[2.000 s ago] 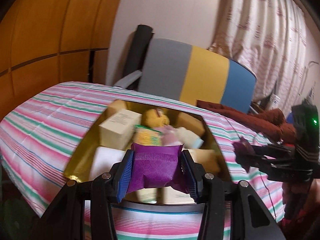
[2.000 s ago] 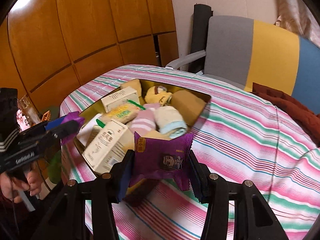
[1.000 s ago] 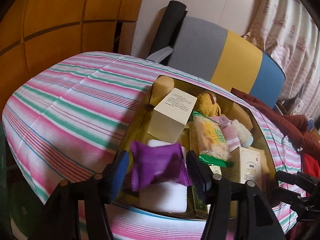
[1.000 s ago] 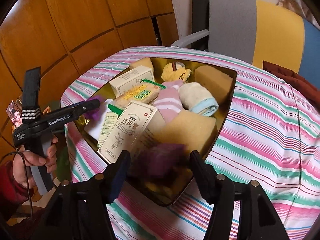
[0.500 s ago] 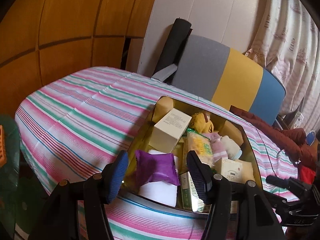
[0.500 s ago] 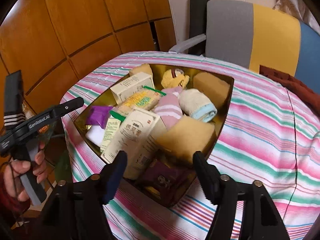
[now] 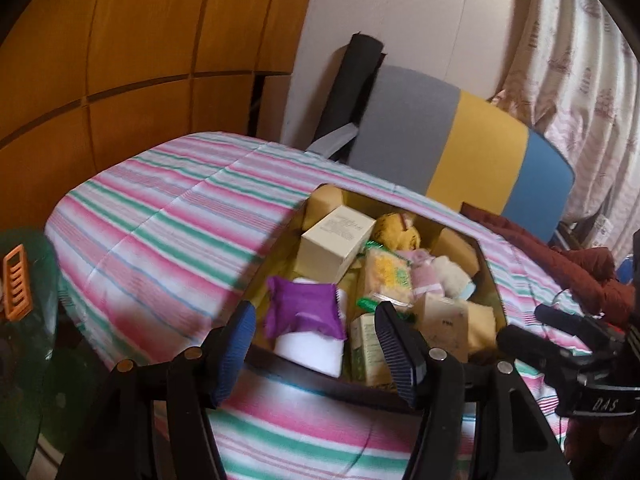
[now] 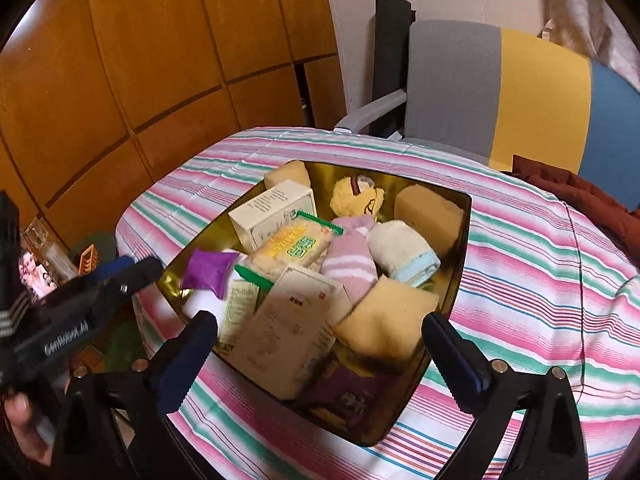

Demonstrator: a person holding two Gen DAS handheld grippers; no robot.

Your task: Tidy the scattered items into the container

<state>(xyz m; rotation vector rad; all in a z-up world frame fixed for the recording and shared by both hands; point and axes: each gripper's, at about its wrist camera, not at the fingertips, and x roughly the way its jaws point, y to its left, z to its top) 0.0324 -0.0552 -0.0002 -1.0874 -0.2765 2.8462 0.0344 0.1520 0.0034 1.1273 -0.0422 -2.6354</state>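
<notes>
Moved since 2 s ago: both purple snack packets have left the jaws and now lie in the gold tray (image 8: 460,240); both grippers have pulled up and back.
Left gripper (image 7: 316,344): jaws released, nothing between them; its purple packet (image 7: 304,310) rests on a white roll (image 7: 310,346) at the tray's near left corner.
Right gripper (image 8: 320,354): jaws opening wide, empty; its dark purple packet (image 8: 348,394) sits low at the tray's near edge, beside a beige carton (image 8: 288,332).
Surface: striped cloth (image 7: 168,216) shows no loose items around the tray in either view.
Doing it well: keep both grippers lifting clear without brushing the heaped cartons, then scan the cloth's hidden edges for stragglers before stopping.
</notes>
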